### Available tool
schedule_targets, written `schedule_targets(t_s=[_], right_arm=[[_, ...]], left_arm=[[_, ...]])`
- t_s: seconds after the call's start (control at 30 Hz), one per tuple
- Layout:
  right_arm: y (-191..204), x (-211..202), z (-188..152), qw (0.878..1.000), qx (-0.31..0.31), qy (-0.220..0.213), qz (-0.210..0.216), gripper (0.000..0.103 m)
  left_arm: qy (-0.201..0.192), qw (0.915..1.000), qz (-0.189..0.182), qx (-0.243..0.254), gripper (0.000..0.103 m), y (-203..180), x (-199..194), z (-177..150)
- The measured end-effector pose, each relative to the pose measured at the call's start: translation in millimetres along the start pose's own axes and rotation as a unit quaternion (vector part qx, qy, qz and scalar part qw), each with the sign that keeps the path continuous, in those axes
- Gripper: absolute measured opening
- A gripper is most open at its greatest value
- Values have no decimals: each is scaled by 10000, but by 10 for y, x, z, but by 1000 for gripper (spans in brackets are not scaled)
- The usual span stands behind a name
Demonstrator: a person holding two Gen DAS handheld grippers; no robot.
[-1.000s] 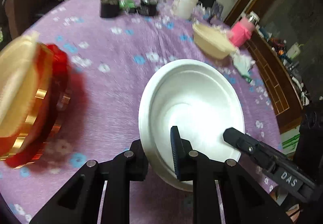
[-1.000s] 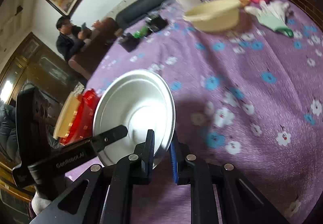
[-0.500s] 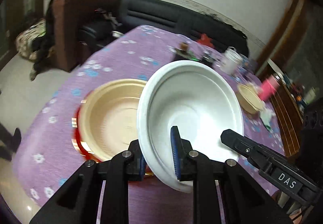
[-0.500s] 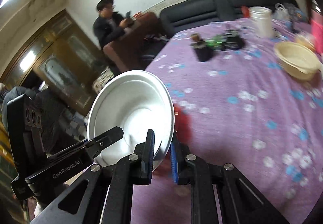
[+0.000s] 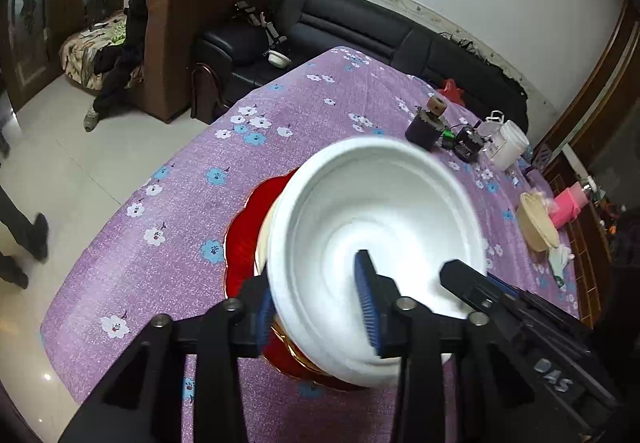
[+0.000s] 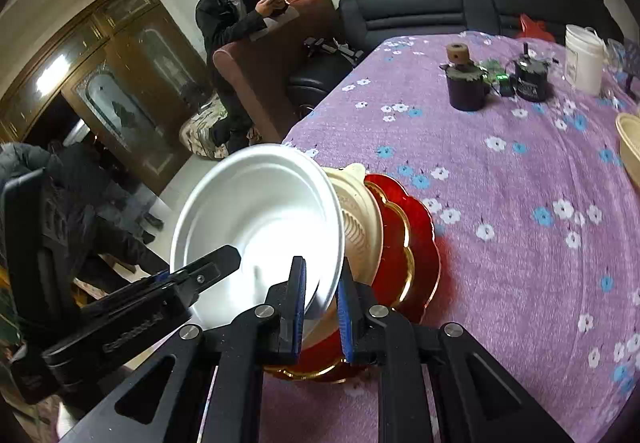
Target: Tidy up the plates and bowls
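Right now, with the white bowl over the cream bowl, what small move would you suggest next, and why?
Probably open the right gripper: the left gripper has just been opening off the white bowl, which sits tilted over the cream bowl on the red plate.

Probably home living room: black sofa, brown armchair, floral-clothed table, wooden cabinet.

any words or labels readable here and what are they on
"DAS": on the body of the right gripper, seen in the left wrist view.
Raised lettering on the body of the left gripper, seen in the right wrist view: too blurred to read.
Label on the small black pot: too small to read.
Nothing readable on the white bowl.
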State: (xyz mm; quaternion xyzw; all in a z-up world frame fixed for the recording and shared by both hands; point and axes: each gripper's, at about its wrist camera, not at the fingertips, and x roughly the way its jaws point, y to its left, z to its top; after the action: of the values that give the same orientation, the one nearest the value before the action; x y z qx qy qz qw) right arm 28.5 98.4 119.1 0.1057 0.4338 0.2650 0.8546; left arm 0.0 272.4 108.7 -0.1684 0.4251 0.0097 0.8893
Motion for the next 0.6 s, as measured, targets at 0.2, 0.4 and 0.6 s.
schedule_targets(t_s=[0.2, 0.4, 0.6], right_arm=[[131, 17, -40, 9984, -399, -218, -328, 37], [175, -182, -114, 9932, -655, -829, -494, 59], [85, -469, -207, 9914, -444, -1185, -342, 64]], left_arm=[[-535, 9985, 94, 26, 69, -34, -334, -14], [-801, 9966, 141, 119, 76, -72, -688, -101], [-1094, 9926, 267, 454, 80, -293, -927, -315]])
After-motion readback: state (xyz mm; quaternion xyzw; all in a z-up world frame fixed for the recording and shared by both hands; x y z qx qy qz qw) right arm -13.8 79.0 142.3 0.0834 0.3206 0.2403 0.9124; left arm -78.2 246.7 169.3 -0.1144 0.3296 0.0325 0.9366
